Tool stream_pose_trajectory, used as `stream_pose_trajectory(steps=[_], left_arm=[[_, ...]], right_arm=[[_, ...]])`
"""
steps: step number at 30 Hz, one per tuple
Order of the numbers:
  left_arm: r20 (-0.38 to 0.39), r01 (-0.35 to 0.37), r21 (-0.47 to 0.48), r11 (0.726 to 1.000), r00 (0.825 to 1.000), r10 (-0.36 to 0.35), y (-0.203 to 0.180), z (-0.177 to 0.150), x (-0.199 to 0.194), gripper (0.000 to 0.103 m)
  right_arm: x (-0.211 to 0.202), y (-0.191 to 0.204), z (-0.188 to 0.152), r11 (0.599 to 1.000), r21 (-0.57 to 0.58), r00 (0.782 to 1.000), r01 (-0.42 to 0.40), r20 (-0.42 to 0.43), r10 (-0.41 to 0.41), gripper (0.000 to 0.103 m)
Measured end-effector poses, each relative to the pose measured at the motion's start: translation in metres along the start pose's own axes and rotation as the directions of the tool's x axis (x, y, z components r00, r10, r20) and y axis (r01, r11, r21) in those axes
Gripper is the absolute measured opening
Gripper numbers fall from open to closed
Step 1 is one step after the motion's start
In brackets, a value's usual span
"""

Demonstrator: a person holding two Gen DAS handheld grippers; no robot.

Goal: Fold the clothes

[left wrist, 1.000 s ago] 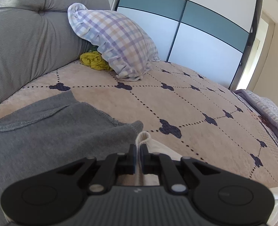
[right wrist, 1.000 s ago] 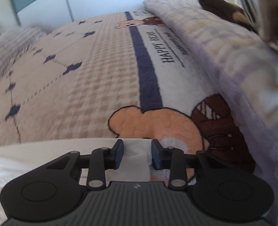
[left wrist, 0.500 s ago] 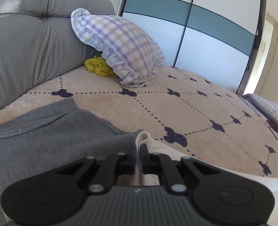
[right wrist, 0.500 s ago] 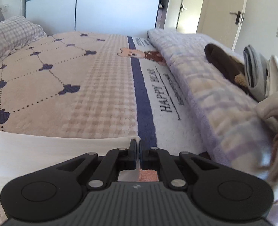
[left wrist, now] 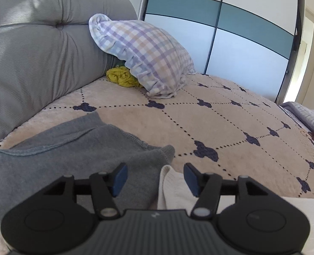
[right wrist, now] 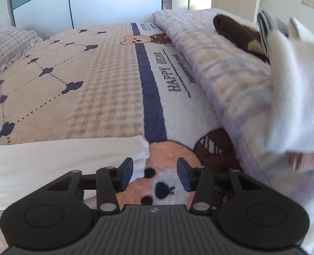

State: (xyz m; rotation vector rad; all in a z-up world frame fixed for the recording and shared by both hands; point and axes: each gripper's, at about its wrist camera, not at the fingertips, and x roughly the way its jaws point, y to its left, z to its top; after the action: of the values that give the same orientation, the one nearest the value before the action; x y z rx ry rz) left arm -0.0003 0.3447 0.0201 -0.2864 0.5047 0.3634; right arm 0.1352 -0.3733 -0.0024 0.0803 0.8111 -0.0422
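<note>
Left tool [left wrist: 154, 177] has jaws opening; the white garment [left wrist: 174, 187] corner lies between them, unclamped, just beside the grey garment [left wrist: 72, 148] on the bed [left wrist: 178, 123]. Right tool [right wrist: 154, 174] jaws are also opening, empty, with the white garment's other end [right wrist: 61, 155] to its left. Long axis runs between the 2 tools; each sits near 1 end.

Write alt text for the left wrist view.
The left gripper is opening above a bed, a cream garment's edge loose between its jaws. A grey garment lies left; a checked pillow leans on the grey headboard.
</note>
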Motion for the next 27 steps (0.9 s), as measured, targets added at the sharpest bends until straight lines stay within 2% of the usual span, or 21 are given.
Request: stream_pose_trajectory(steps=[3, 5, 8, 11, 13, 16, 19, 20, 21, 23, 24, 25, 27], left_arm=[[-0.025, 0.019, -0.050, 0.999, 0.999, -0.020, 0.015, -0.012, -0.036, 0.060], [-0.045, 0.029, -0.095, 0.995, 0.998, -0.033, 0.029, -0.028, -0.059, 0.060], [-0.092, 0.021, -0.108, 0.994, 0.995, -0.031, 0.039, -0.058, -0.085, 0.061], [-0.131, 0.048, -0.140, 0.989, 0.989, -0.066, 0.041, -0.080, -0.098, 0.062], [-0.128, 0.050, -0.200, 0.979, 0.989, -0.076, 0.042, -0.087, -0.102, 0.068], [-0.132, 0.031, -0.301, 0.953, 0.989, -0.073, 0.042, -0.095, -0.102, 0.071], [-0.136, 0.037, -0.409, 0.912, 0.986, -0.101, 0.036, -0.105, -0.101, 0.071], [-0.136, 0.037, -0.426, 0.904, 0.985, -0.104, 0.031, -0.108, -0.098, 0.071], [-0.138, 0.023, -0.412, 0.911, 0.987, -0.087, 0.024, -0.108, -0.093, 0.069], [-0.144, -0.032, -0.388, 0.921, 0.989, -0.026, 0.017, -0.107, -0.083, 0.052], [-0.148, -0.071, -0.378, 0.923, 0.989, 0.016, 0.015, -0.106, -0.079, 0.020], [-0.150, -0.107, -0.372, 0.922, 0.987, 0.054, 0.015, -0.105, -0.076, 0.004], [-0.129, -0.125, -0.450, 0.884, 0.989, 0.074, 0.031, -0.105, -0.083, 0.004]], right_arm=[[-0.017, -0.010, -0.016, 0.992, 0.107, 0.996, -0.072, -0.049, 0.077, 0.048], [-0.043, -0.008, -0.030, 0.979, 0.117, 0.985, -0.166, -0.032, 0.171, 0.048], [-0.084, -0.004, -0.049, 0.964, 0.118, 0.971, -0.239, 0.000, 0.241, 0.049], [-0.124, 0.000, -0.064, 0.956, 0.098, 0.961, -0.278, 0.022, 0.277, 0.051], [-0.149, 0.000, -0.071, 0.951, 0.092, 0.955, -0.295, 0.038, 0.293, 0.052], [-0.178, 0.003, -0.080, 0.959, 0.048, 0.959, -0.279, 0.058, 0.276, 0.053], [-0.202, 0.002, -0.095, 0.961, 0.014, 0.958, -0.277, 0.075, 0.276, 0.055], [-0.207, 0.002, -0.100, 0.956, 0.018, 0.954, -0.293, 0.080, 0.290, 0.055], [-0.211, 0.001, -0.105, 0.952, 0.024, 0.949, -0.306, 0.083, 0.303, 0.055], [-0.211, 0.001, -0.115, 0.950, 0.035, 0.948, -0.311, 0.079, 0.307, 0.055], [-0.210, 0.002, -0.120, 0.950, 0.041, 0.950, -0.308, 0.071, 0.305, 0.055], [-0.211, 0.003, -0.123, 0.952, 0.041, 0.952, -0.302, 0.068, 0.299, 0.055], [-0.212, 0.006, -0.128, 0.956, 0.043, 0.956, -0.289, 0.060, 0.287, 0.055]])
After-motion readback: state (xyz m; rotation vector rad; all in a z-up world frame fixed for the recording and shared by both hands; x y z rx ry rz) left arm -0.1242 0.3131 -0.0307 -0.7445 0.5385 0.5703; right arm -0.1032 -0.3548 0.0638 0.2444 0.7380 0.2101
